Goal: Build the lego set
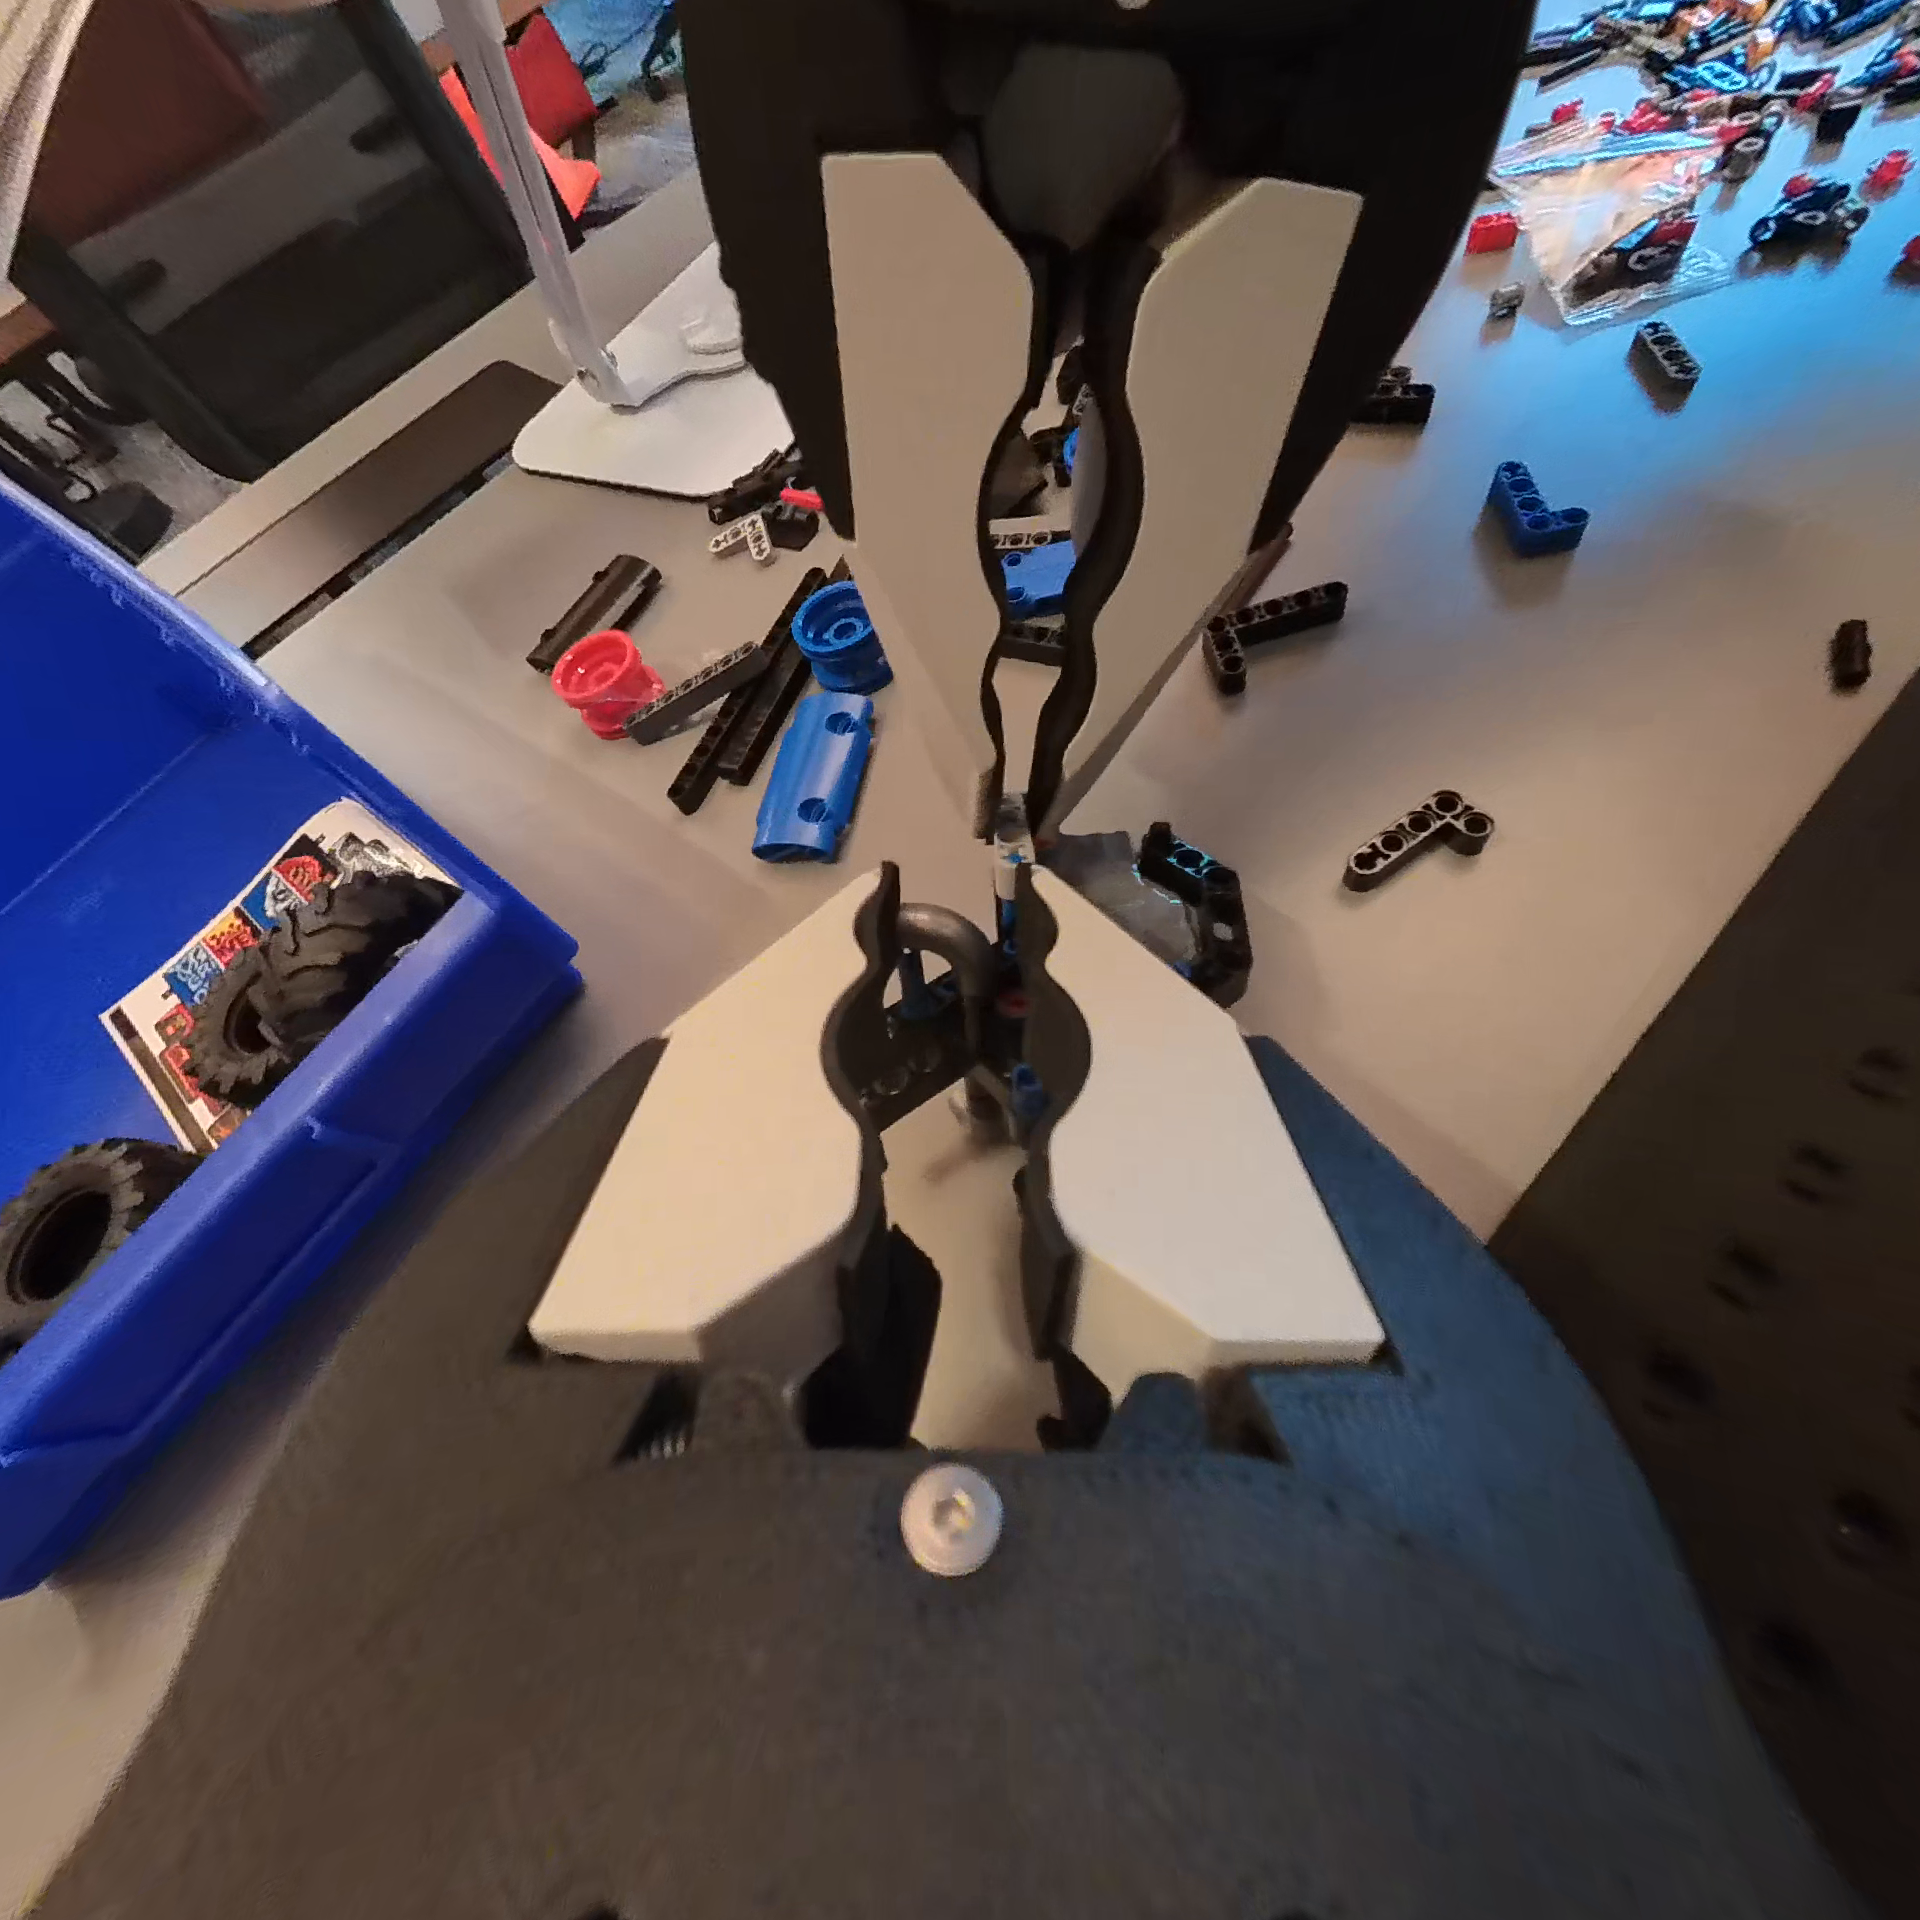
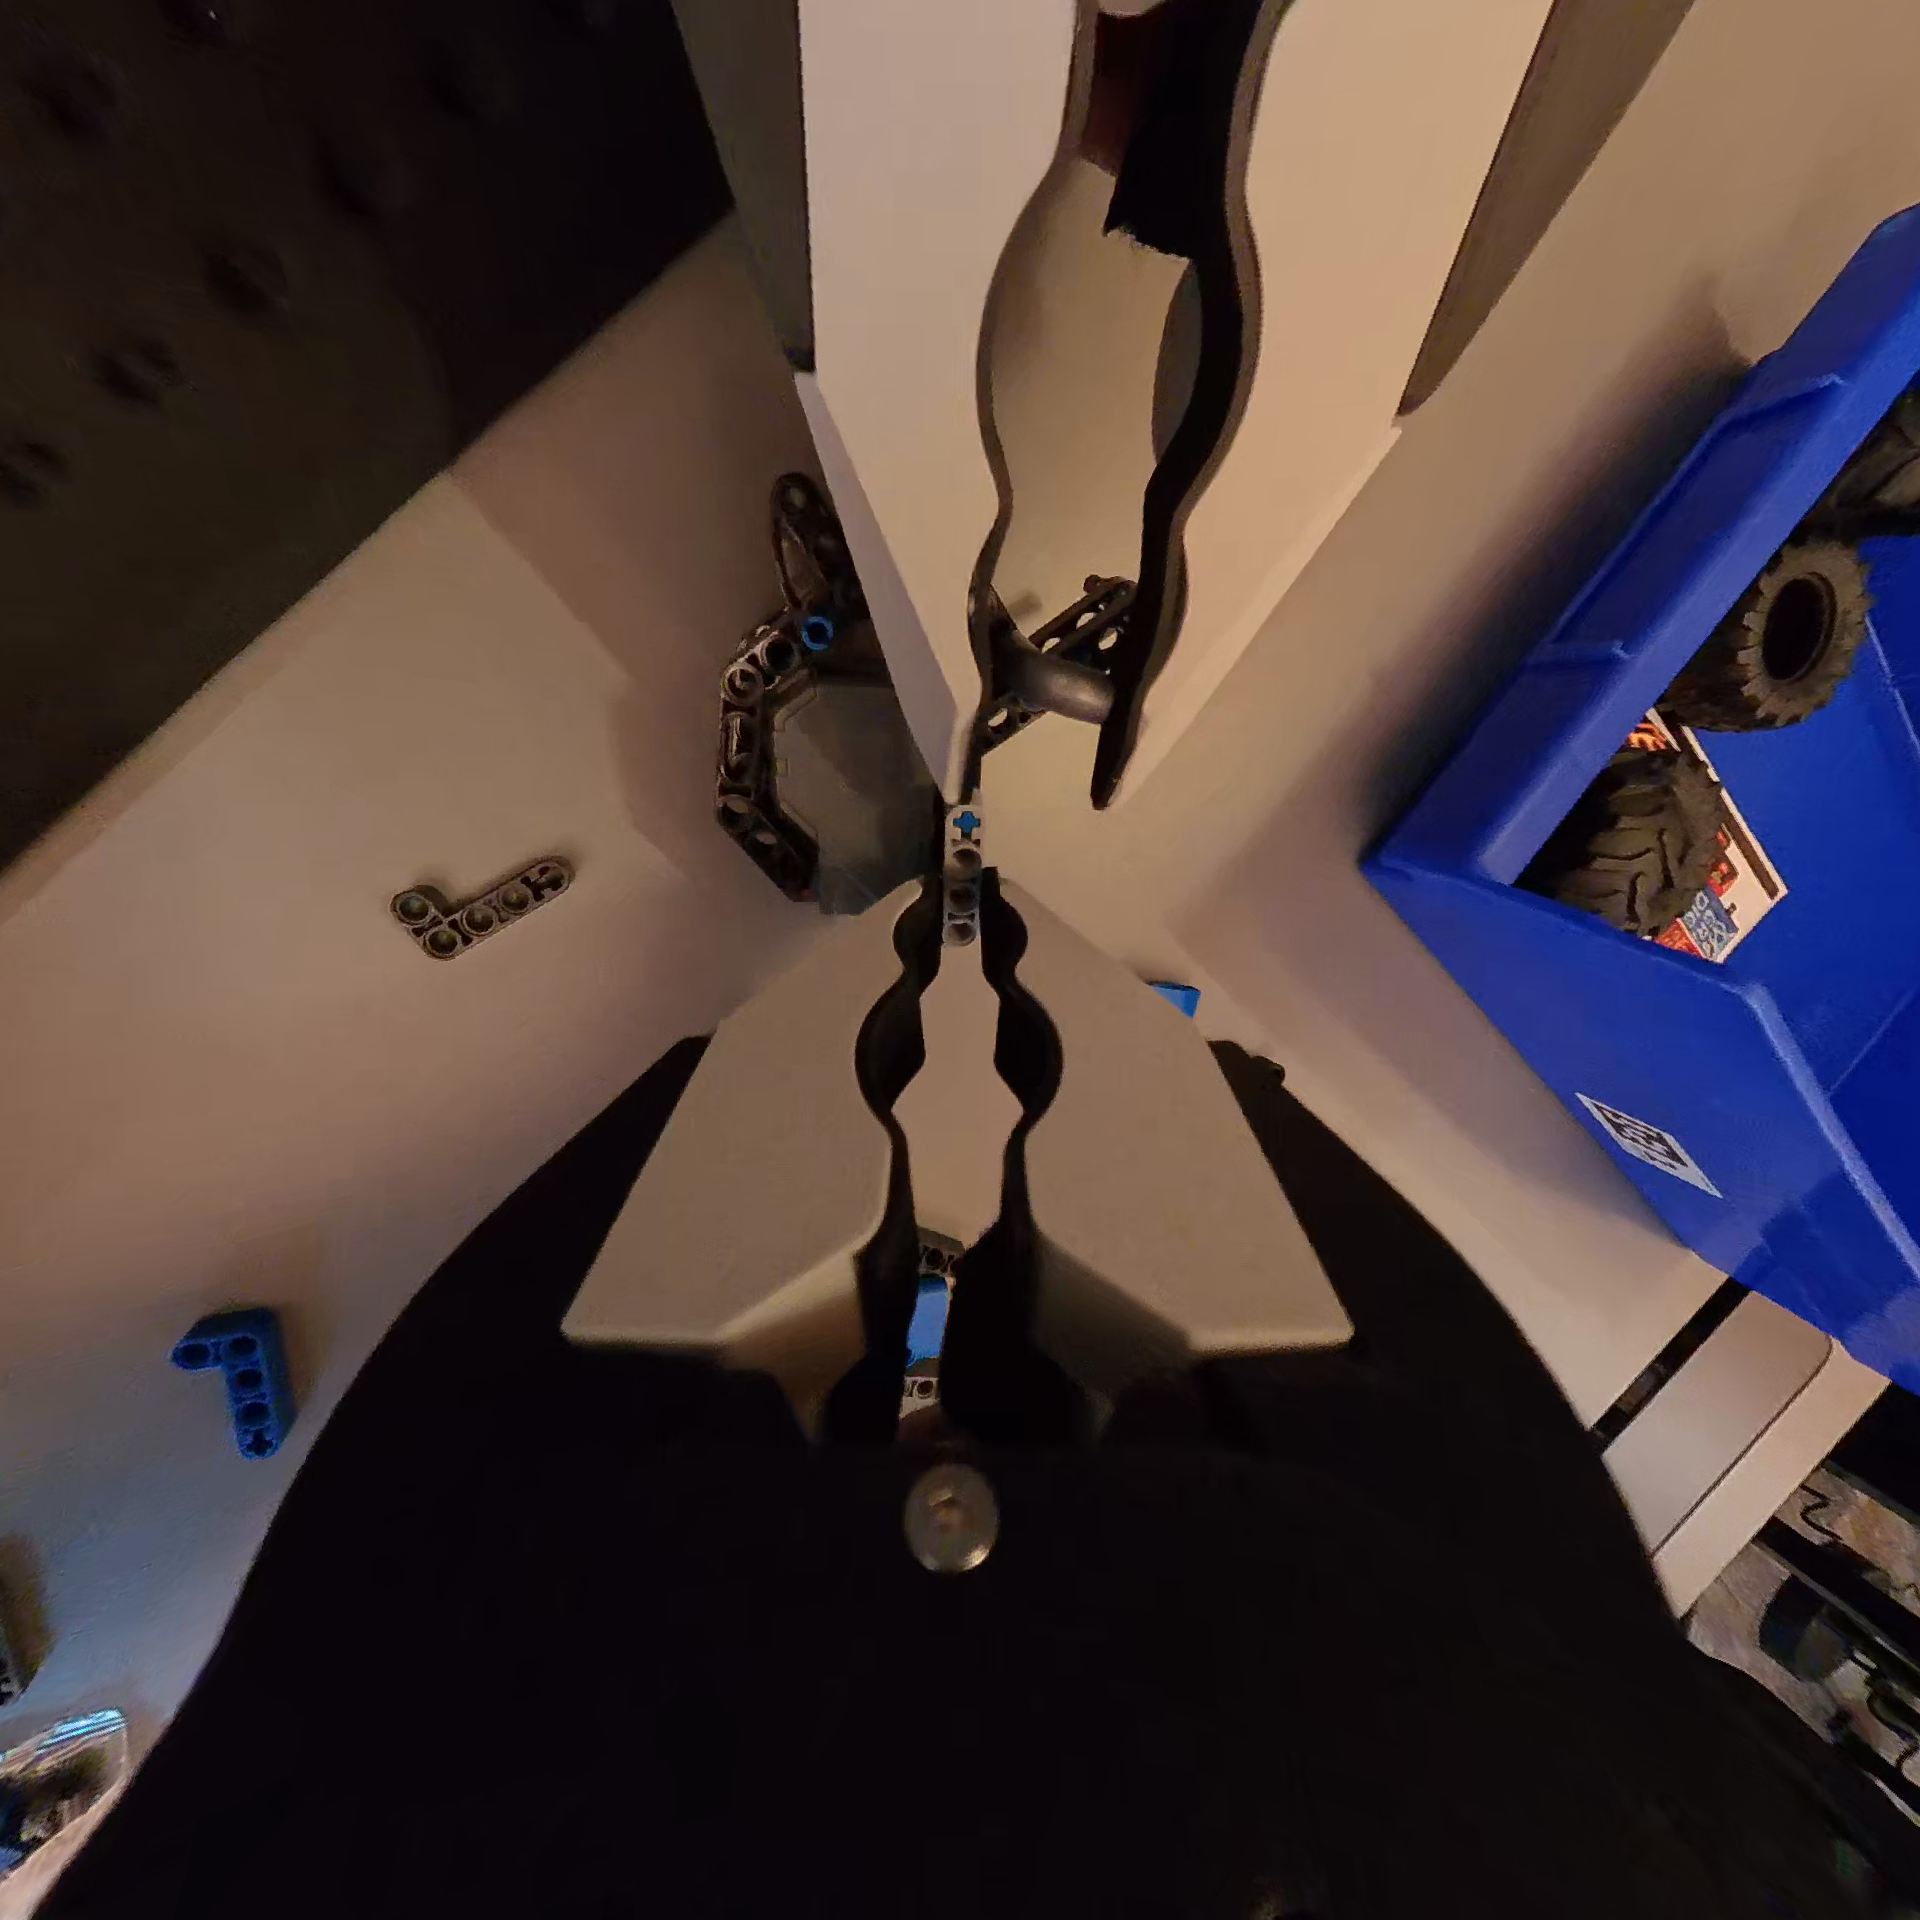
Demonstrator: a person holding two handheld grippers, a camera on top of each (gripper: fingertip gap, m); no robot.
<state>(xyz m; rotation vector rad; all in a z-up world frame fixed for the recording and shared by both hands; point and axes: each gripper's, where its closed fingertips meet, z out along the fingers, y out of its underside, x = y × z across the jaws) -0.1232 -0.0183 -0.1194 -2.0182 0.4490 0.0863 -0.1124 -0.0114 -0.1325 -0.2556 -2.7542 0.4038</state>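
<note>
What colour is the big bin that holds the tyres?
Blue; the bin shows best in the left wrist view.

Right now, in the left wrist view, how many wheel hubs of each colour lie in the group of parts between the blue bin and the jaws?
Red wheel hub: 1
Blue wheel hub: 1
Total: 2

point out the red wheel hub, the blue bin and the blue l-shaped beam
red wheel hub (image 1: pixel 606 681), left wrist view, on its round face
blue bin (image 1: pixel 281 1195), left wrist view, on its near wall
blue L-beam (image 2: pixel 241 1374), right wrist view, on the bend of the L
</note>
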